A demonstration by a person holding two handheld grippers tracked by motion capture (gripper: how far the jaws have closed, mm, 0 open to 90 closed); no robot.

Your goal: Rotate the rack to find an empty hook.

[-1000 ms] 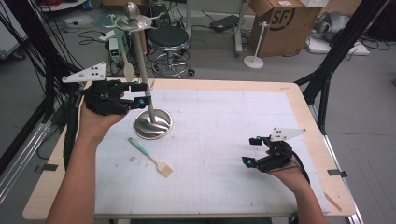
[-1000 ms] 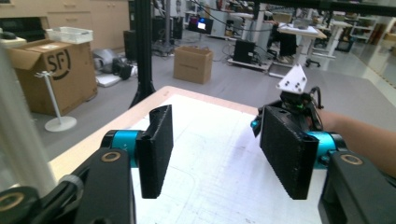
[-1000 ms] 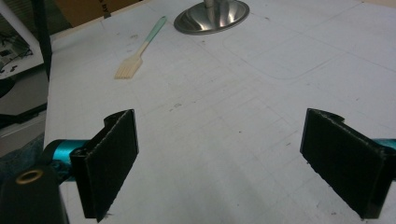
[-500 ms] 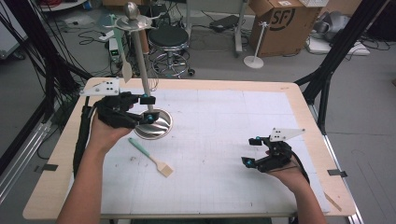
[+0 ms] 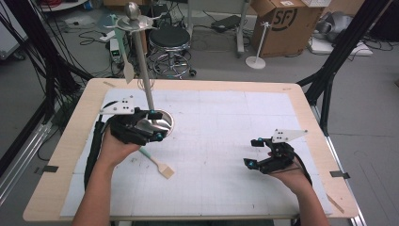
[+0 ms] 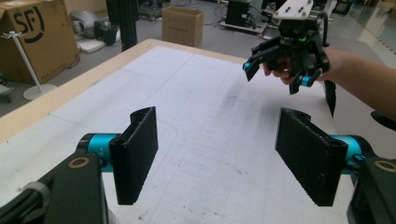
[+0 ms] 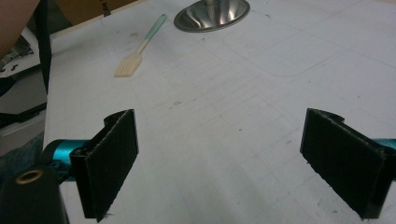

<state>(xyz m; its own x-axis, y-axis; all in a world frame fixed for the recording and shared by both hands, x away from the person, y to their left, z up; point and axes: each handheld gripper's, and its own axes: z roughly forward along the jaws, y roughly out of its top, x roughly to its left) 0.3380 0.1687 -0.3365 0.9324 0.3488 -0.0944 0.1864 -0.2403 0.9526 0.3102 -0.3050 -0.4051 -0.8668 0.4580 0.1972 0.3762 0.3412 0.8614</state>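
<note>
Left gripper descending by the utensil stand; right gripper idle.

Nearest me, at five o'clock, my right gripper (image 5: pixel 258 153) rests released and empty. At nine o'clock my left gripper (image 5: pixel 155 126) has just been opening, nothing between its jaws, beside the round steel base (image 5: pixel 165 123) of the utensil stand. The mint-handled beige spatula (image 5: pixel 156 162) lies just below it on the white gridded mat (image 5: pixel 226 132). Risk, I judge: the wrist nudging the stand's pole (image 5: pixel 143 66) and tipping it.
</note>
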